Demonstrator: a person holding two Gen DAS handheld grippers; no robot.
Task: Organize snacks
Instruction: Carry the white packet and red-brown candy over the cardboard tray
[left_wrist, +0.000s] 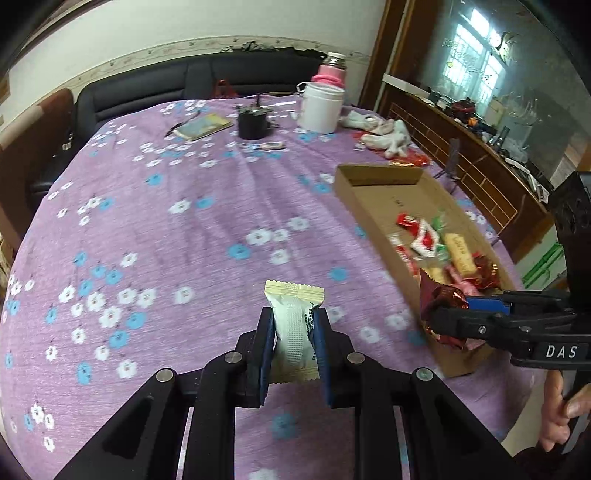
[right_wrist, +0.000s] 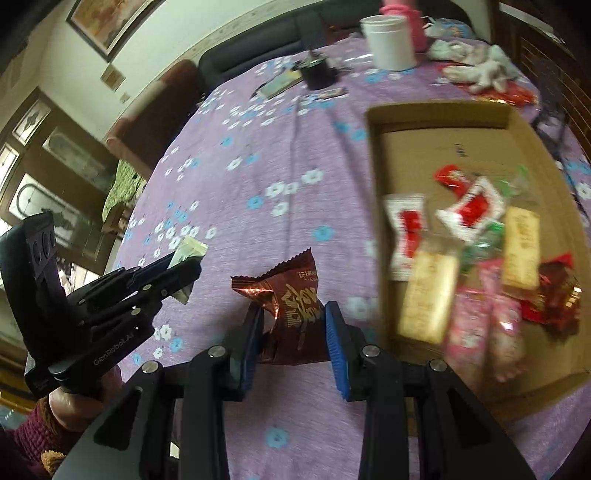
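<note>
Mid-carry, by the look of it: both hand-held grippers loaded and heading for the box (left_wrist: 373, 206). Left hand-held gripper (left_wrist: 293, 332) clamped on a cream packet (left_wrist: 291, 325), held upright above the purple flowered surface (left_wrist: 177, 240), well left of the box. Right hand-held gripper (right_wrist: 293, 325) pinched on a dark red packet (right_wrist: 291, 295), crumpled between the blue pads (right_wrist: 338, 354), just beside the box's near left wall; from the left view, already at the box's near corner. Inside the box (right_wrist: 443, 147): a heap of snacks at the near end, among them red-and-white packets (right_wrist: 471, 208), tan bars (right_wrist: 428, 295) and pink packets (right_wrist: 487, 325), with the far half bare cardboard. Next, probably: swing right across the wall, stop over the heap or the bare floor, then spread the jaws and let the red packet drop. Same afterwards for the cream one, with a longer reach. Worth minding: enough height to pass the cardboard wall, and room between the two tools, now close together. Blur on the box contents, so exact packet count not tellable.
</note>
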